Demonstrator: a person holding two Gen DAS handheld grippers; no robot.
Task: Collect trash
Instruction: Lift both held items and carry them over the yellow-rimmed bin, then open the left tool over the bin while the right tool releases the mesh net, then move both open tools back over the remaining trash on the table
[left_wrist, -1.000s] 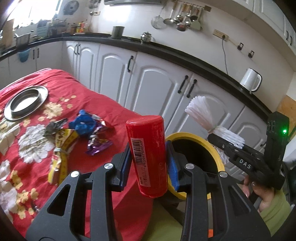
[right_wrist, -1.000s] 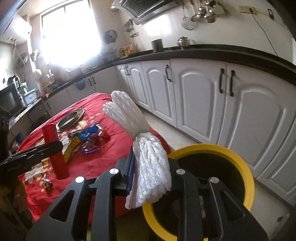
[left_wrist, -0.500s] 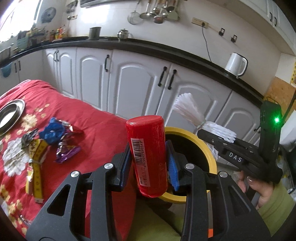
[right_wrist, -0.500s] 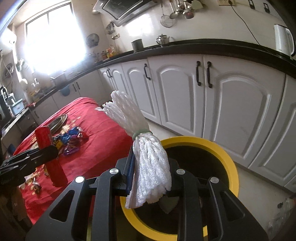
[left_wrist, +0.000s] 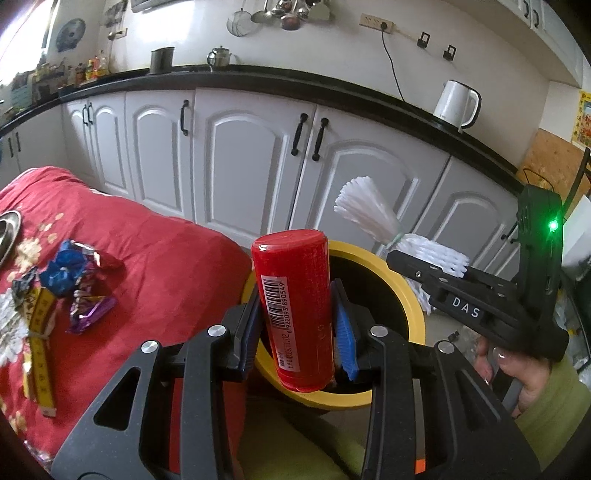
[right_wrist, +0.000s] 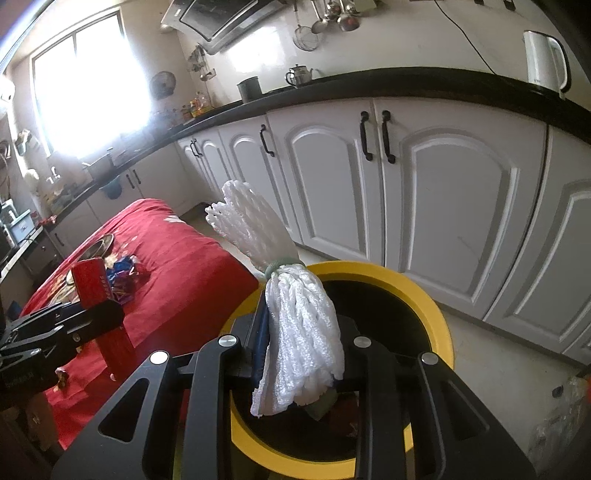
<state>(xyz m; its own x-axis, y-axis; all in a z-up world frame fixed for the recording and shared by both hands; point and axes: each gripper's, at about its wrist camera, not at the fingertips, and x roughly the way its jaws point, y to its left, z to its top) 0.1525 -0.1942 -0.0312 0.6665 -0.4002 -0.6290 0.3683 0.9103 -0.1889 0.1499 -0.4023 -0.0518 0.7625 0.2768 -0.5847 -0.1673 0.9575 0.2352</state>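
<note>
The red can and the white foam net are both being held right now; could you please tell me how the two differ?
The red can is a rigid, smooth cylinder bearing a barcode; the foam net is soft white mesh, bunched and tied with a green band. The can stands nearly upright in the left tool; the net fans out above the right tool and droops below it. Both are clamped and poised over the yellow bin.

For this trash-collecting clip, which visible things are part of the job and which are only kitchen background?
Part of the job:
- red can, held in the left gripper
- white foam net, held in the right gripper
- yellow-rimmed bin
- wrappers on the red cloth

Just background:
- white kettle
- metal plate
- hanging utensils
- cabinets
</note>
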